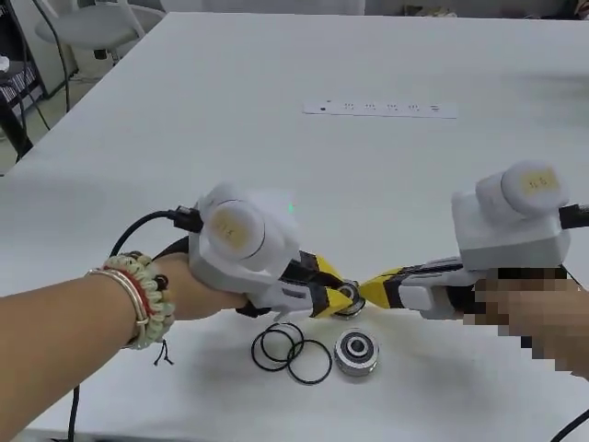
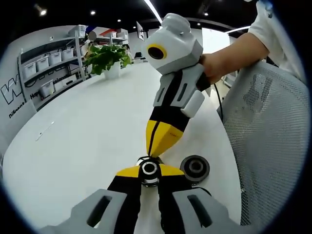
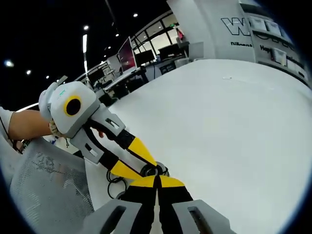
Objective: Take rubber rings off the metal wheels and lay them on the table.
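Left claw (image 2: 149, 171) clamping wheel (image 2: 149, 167), wall lettering (image 3: 232, 23) "W"

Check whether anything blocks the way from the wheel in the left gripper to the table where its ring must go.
Three loose rubber rings and a second wheel lie on the table close by the held wheel; farther out the table has free room, so nothing visible blocks that way.

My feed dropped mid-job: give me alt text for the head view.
The left gripper clamps a metal wheel while the right gripper touches its rim with shut tips. Three black rubber rings and a second wheel lie on the table.
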